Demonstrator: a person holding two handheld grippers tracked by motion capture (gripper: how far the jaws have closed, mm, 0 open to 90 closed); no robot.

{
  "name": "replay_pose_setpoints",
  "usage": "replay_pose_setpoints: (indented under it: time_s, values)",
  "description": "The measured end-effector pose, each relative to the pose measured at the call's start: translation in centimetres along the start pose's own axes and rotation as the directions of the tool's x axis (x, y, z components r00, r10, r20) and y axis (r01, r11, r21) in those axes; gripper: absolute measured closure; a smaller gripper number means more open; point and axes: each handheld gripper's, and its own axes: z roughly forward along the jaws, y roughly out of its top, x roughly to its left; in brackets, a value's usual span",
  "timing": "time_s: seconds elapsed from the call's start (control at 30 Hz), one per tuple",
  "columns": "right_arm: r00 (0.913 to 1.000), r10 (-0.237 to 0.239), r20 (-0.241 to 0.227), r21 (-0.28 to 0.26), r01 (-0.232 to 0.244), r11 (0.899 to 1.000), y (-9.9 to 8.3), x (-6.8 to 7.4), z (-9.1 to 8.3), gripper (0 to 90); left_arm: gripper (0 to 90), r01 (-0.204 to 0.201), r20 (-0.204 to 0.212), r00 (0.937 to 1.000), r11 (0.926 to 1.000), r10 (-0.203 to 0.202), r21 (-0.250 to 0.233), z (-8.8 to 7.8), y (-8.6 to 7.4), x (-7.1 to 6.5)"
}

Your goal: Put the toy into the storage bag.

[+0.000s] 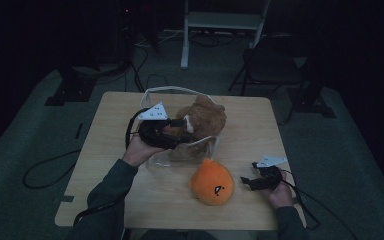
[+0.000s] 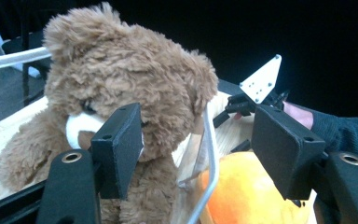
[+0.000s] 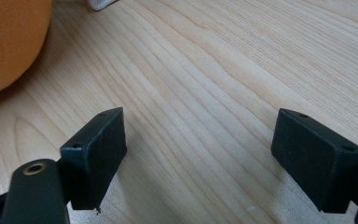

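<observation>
A brown teddy bear (image 1: pixel 200 120) sits inside a clear plastic bag (image 1: pixel 180 89) at the middle of the wooden table (image 1: pixel 252 125). My left gripper (image 1: pixel 182 123) reaches in from the left at the bear's head, jaws open. In the left gripper view the bear (image 2: pixel 121 79) lies against the left jaw, and the bag's clear rim (image 2: pixel 209 154) runs up between the jaws of my left gripper (image 2: pixel 198 135). An orange plush (image 1: pixel 211 183) lies in front of the bag. My right gripper (image 1: pixel 245 181) rests open just right of it; in its own view my right gripper (image 3: pixel 200 140) has bare wood between its jaws.
A dark folding chair (image 1: pixel 270 65) and a white frame (image 1: pixel 220 20) stand on the floor beyond the table. Cables (image 1: pixel 45 170) trail on the carpet at the left. The orange plush (image 3: pixel 9 42) lies close to the right gripper's left jaw.
</observation>
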Motion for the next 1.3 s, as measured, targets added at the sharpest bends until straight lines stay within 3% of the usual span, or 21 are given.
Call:
replay_pose_setpoints:
  time_s: [0.63,1.03,1.3]
  values:
    - [1.0,0.002,0.002,0.0,-0.002,1.0,0.0,0.0,0.0,17.0,34.1,-0.012,0.059,0.9982,0.9999,0.011,0.007,0.8,-1.2,-1.6]
    - [1.0,0.002,0.002,0.0,-0.002,1.0,0.0,0.0,0.0,17.0,39.6,-0.032,0.09,0.9955,0.9988,0.028,0.038,1.7,-2.0,-2.6]
    - [1.0,0.002,0.002,0.0,-0.002,1.0,0.0,0.0,0.0,17.0,41.7,-0.03,0.083,0.9962,0.999,0.028,0.033,1.9,-2.4,-2.7]
